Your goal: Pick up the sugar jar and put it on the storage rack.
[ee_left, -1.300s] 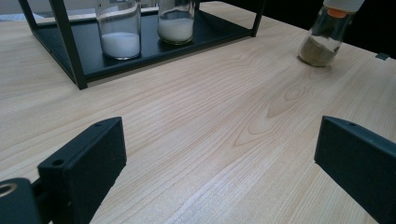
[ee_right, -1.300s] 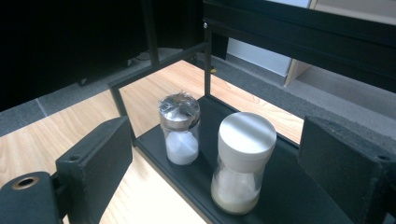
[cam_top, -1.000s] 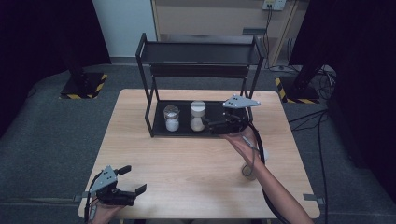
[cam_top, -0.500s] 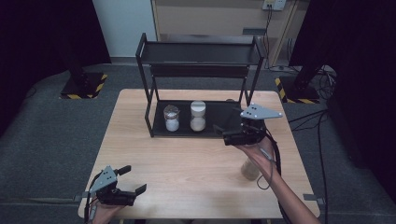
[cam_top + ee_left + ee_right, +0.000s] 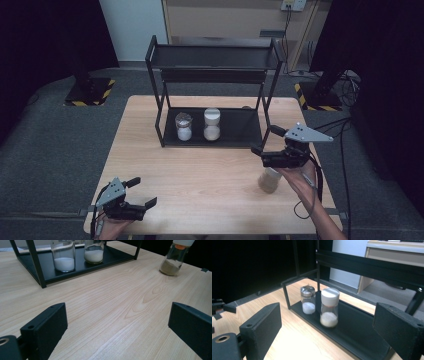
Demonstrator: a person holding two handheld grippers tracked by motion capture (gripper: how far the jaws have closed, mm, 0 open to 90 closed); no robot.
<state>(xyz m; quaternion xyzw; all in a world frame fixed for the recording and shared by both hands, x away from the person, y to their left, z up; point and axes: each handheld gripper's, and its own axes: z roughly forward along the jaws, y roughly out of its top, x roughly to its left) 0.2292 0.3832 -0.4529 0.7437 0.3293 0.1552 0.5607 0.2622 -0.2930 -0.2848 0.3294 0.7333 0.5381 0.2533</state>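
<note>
My left gripper (image 5: 134,205) sits wide open near the table (image 5: 200,175) corner, holding nothing. Two jars (image 5: 198,125) with white powder stand on the bottom shelf of the rack (image 5: 215,55). My right gripper (image 5: 270,150) is open too, just above the brown powder jar (image 5: 175,258). I think I might bump this jar and tip it.

Light wood counter (image 5: 200,170) on dark grey carpet floor (image 5: 50,145). Black curtains (image 5: 45,35) left and right. Pale wall panel (image 5: 132,25) behind, beige cabinet (image 5: 220,17) beside it. Yellow-black striped stand bases (image 5: 87,92) at both sides. Cables (image 5: 345,80) far right.
</note>
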